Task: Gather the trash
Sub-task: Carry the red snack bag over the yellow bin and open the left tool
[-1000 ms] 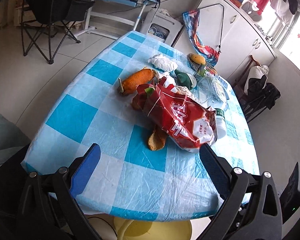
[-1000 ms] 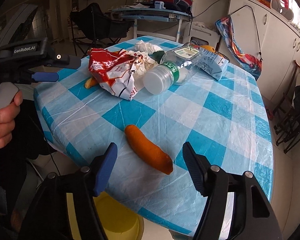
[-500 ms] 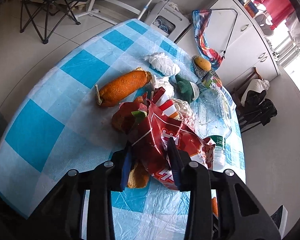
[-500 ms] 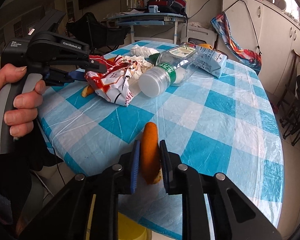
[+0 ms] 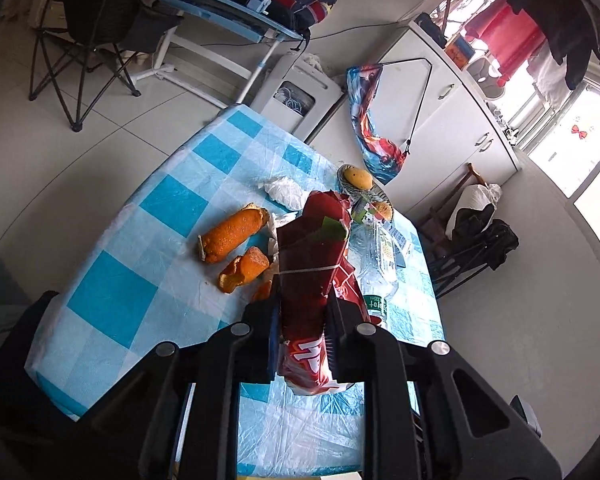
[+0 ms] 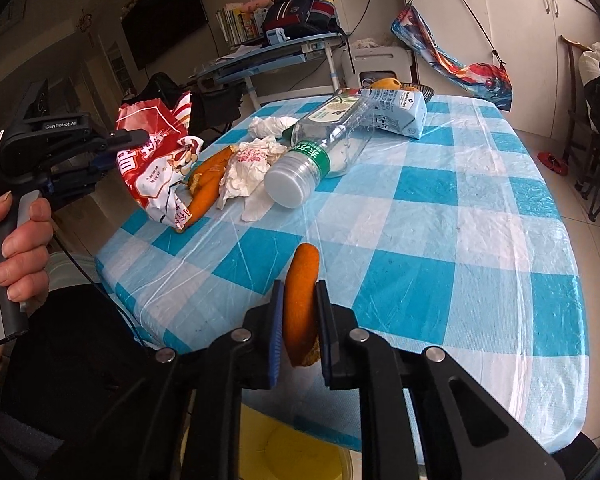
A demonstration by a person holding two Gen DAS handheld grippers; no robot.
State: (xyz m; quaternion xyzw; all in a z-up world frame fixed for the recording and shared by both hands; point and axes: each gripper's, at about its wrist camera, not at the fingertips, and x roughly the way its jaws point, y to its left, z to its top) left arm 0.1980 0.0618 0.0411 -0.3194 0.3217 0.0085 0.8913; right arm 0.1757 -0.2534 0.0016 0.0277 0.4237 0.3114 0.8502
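My left gripper is shut on a red snack bag and holds it lifted above the blue-checked table; the bag also shows in the right wrist view, off the table at the left. My right gripper is shut on an orange peel piece at the table's near edge. Orange peels, crumpled tissues, a clear plastic bottle and a carton lie on the table.
A yellow bin stands on the floor below the near table edge. A dish with fruit sits at the far end. A folding chair, a desk and white cabinets surround the table.
Both grippers went from open to shut. The left one closed on the red bag and lifted it off the table. The right one closed on the orange peel and raised it.
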